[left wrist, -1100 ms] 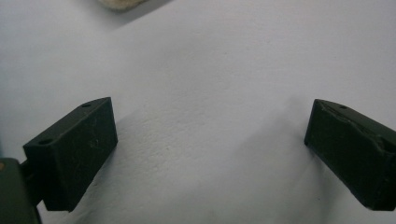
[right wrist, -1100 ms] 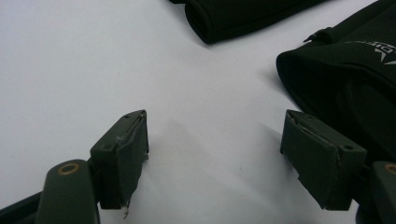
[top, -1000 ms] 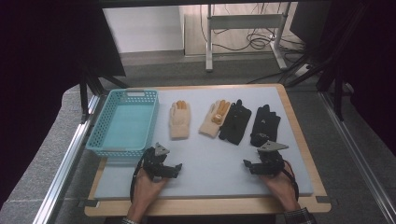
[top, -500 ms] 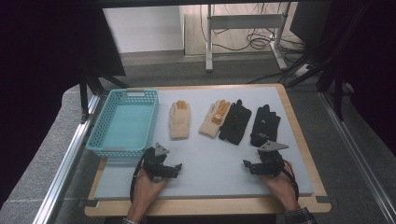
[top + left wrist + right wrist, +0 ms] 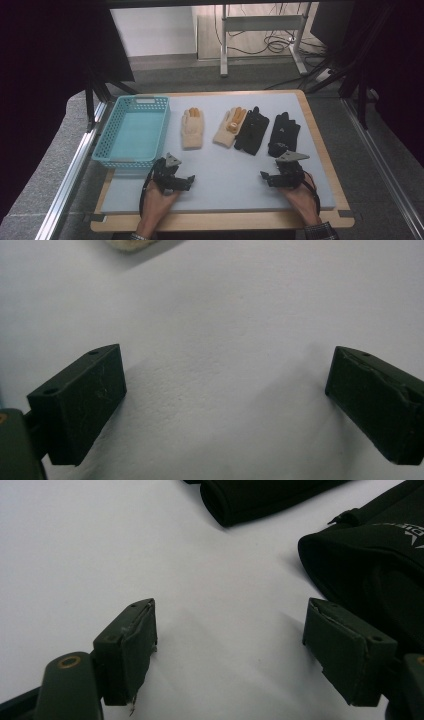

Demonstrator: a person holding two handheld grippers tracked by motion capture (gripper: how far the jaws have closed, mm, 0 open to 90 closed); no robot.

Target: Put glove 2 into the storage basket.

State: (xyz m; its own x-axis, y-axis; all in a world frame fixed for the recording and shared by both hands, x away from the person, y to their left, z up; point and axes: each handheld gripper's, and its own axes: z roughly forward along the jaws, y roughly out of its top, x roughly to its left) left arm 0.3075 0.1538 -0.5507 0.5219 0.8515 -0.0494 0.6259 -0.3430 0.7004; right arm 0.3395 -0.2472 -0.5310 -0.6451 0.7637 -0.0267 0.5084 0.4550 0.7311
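Observation:
Several gloves lie in a row across the middle of the pale mat (image 5: 225, 165): a cream glove with orange fingertips (image 5: 192, 128), a second cream one (image 5: 230, 127), then two black gloves (image 5: 252, 131) (image 5: 284, 132). The cuffs of the black gloves (image 5: 260, 497) (image 5: 370, 560) lie just ahead of my right gripper's jaws. My left gripper (image 5: 187, 181) rests on the mat near the front left, held by a hand, jaws wide apart and empty (image 5: 225, 405). My right gripper (image 5: 265, 177) rests at the front right, open and empty (image 5: 230, 645), just below the rightmost black glove.
A light blue plastic basket (image 5: 131, 131) stands empty at the left of the mat, partly over the table's edge. The wooden table rim (image 5: 325, 145) frames the mat. Metal rails run along both sides, and a desk frame with cables stands beyond.

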